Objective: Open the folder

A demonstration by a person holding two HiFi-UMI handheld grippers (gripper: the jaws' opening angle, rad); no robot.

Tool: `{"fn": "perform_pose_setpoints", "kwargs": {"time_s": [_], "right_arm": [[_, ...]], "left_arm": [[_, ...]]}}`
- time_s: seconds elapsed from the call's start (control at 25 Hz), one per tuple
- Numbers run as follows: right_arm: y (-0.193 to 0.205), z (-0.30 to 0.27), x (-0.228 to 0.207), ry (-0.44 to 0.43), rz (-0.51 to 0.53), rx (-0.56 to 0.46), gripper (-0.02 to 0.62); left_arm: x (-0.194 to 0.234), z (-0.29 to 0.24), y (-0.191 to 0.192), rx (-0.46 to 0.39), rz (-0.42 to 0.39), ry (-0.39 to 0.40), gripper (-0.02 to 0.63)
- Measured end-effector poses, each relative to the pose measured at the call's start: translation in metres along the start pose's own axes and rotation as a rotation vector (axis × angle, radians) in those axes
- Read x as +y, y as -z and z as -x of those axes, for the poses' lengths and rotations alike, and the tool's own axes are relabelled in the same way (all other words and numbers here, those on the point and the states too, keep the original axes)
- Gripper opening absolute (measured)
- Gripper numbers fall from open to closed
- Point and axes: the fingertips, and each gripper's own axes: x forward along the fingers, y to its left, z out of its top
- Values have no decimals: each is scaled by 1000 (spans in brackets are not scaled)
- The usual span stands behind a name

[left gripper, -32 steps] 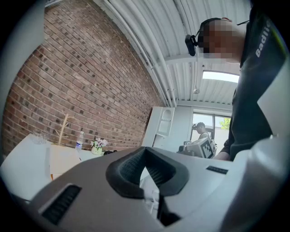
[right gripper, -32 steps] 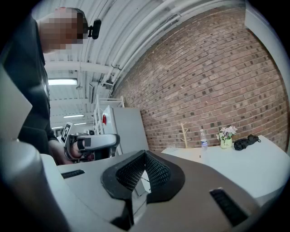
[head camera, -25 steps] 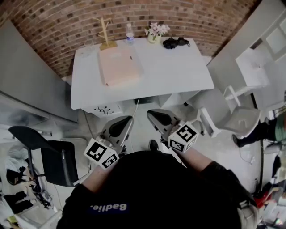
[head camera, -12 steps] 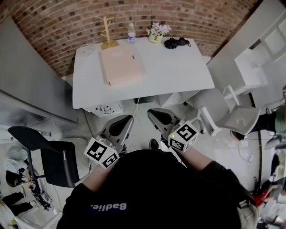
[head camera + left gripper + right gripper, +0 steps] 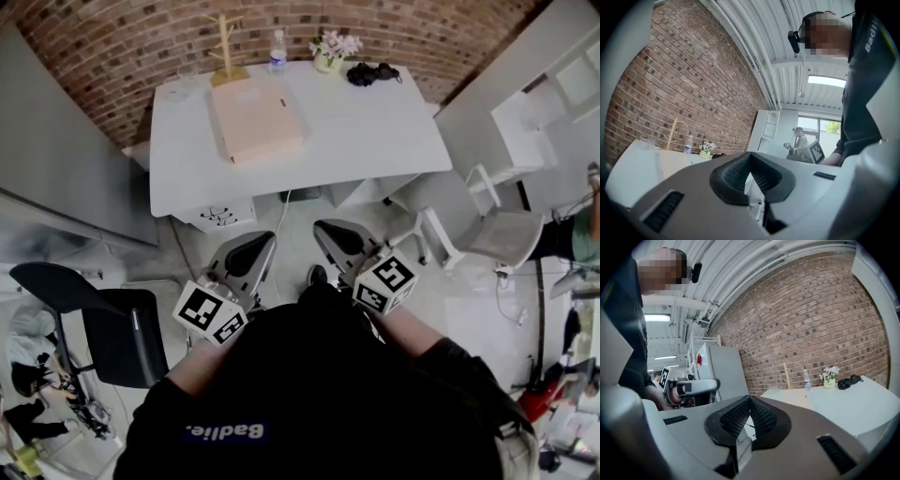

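Observation:
A pale pink folder (image 5: 255,122) lies closed on the left half of the white table (image 5: 375,131). I hold both grippers close to my body, well short of the table's front edge. My left gripper (image 5: 262,242) is shut with nothing between its pads (image 5: 736,176). My right gripper (image 5: 326,230) is also shut and empty, and its pads (image 5: 761,418) meet. In the left gripper view the folder (image 5: 675,161) shows as a cream slab on the table far ahead. Both grippers point roughly level at the table.
Along the table's back edge stand a wooden rack (image 5: 225,56), a water bottle (image 5: 277,52), a flower pot (image 5: 330,52) and a black object (image 5: 370,72). A white chair (image 5: 487,234) is at the right and a black chair (image 5: 103,319) at the left. A drawer unit (image 5: 220,220) sits under the table.
Both grippers have shifted slightly with my body, and the table sits a little higher in the head view. Both stay shut and empty.

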Motion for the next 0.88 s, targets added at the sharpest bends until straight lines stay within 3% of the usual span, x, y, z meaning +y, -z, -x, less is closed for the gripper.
{"fn": "perform_pose_setpoints", "kwargs": {"time_s": [0.28,0.56,0.72,0.88], "right_arm": [[-6,-22,-63,-11,-13,-6,29],[-20,-51,-152,-86,-45,9,29],[-22,-70,-195,-138,-56,30,29],[-14,-88,-226,-178,-61,60,29]], "left_arm": [[31,-49,2,23,-27,-46,3],[71,-127,-4,53,-43,-153,3],[91,-160,0,119,-56,-223,3],[110,-181,1,91,-73,-281,3]]}}
